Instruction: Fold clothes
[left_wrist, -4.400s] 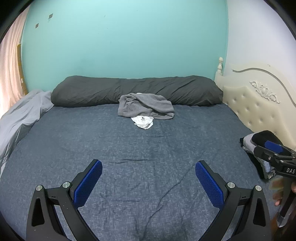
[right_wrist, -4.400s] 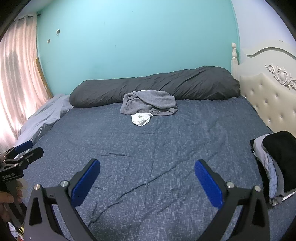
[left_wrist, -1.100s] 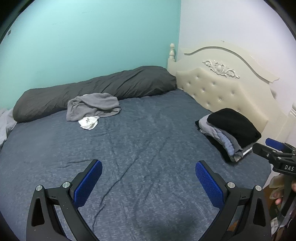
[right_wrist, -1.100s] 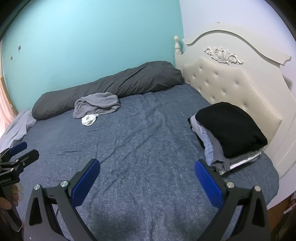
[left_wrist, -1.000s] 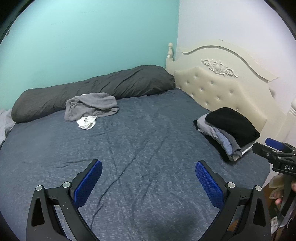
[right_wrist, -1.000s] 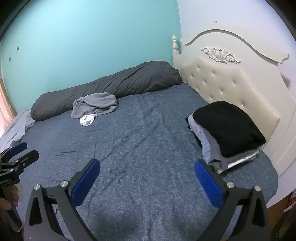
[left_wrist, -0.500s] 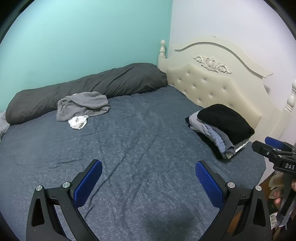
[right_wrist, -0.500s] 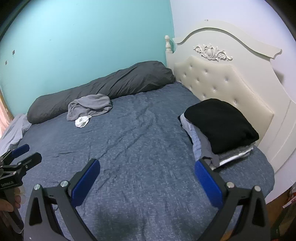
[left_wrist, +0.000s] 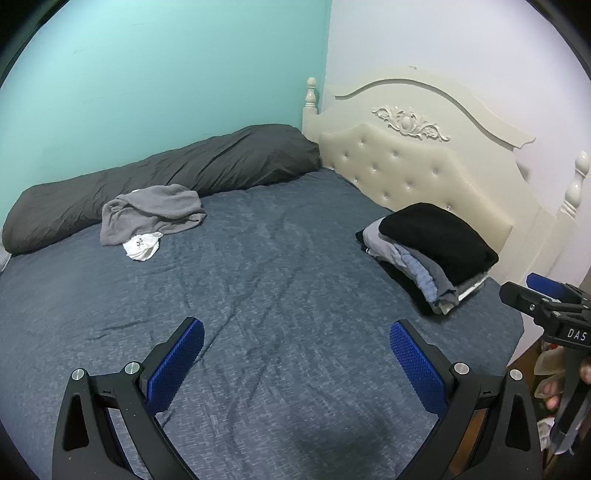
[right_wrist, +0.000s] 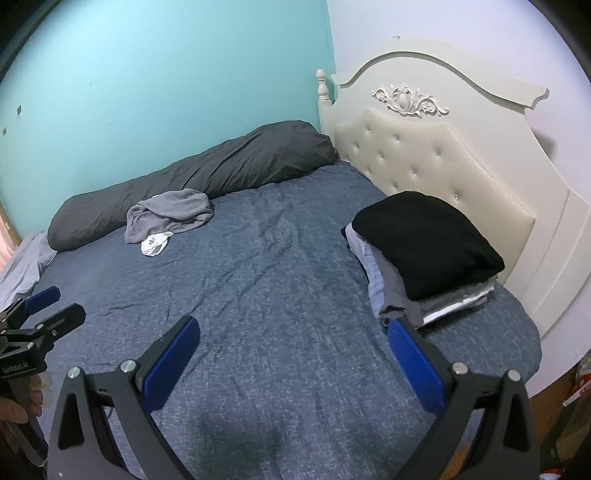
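1. Room: teal wall (left_wrist: 166, 74) at the back, white wall on the right, cream tufted headboard (left_wrist: 413, 173) at the bed's right end.
2. Bed (left_wrist: 277, 295): dark blue sheet, lightly wrinkled, middle bare. Long dark grey bolster (left_wrist: 166, 177) lies along the teal wall.
3. Unfolded clothes: crumpled grey garment (left_wrist: 151, 214) touching the bolster, far left; a small white piece (left_wrist: 142, 247) tucked at its near edge.
4. Folded stack (right_wrist: 421, 254): black item on top, grey and blue layers under it, just beside the headboard, far right.
5. Left gripper (left_wrist: 295, 365): over the near part of the bed, blue-padded fingers (left_wrist: 177, 365) spread wide, nothing between them.
6. Right gripper (right_wrist: 291, 365): same pose, fingers spread, empty, right fingertip overlapping the stack's near corner in view; contact unclear.
7. A hand (right_wrist: 22, 402) grips the left gripper's handle at the right view's left edge.
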